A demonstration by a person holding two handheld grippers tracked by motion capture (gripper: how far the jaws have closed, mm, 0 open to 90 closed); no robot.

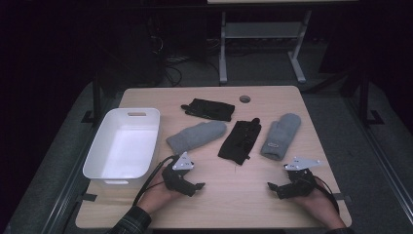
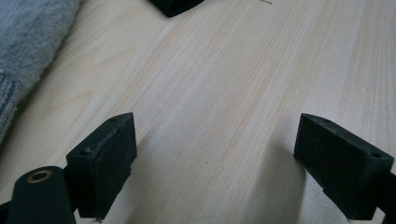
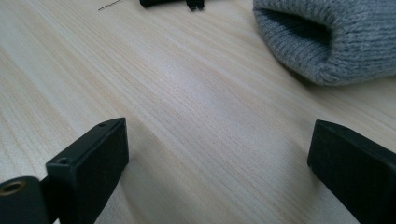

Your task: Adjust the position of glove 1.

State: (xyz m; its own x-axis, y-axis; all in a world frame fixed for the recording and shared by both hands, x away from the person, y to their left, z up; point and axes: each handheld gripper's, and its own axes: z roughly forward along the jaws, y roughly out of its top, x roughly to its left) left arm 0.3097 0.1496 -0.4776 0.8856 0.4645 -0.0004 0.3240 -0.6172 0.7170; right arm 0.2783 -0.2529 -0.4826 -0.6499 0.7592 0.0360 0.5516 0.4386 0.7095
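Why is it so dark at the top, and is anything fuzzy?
High view: the room behind is unlit, the table is lit and the white bin glares. Left gripper view: the grey mitten is soft and blurred. Right gripper view: sharp, with soft shadows under the jaws.

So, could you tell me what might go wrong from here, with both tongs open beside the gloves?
The left tongs sit near the grey knitted mitten; its soft fabric could slip or bunch in a shallow pinch. The right tongs face the second grey mitten's open cuff, so one layer alone might get caught. The black fabric glove lies close between both mittens and could be dragged along.
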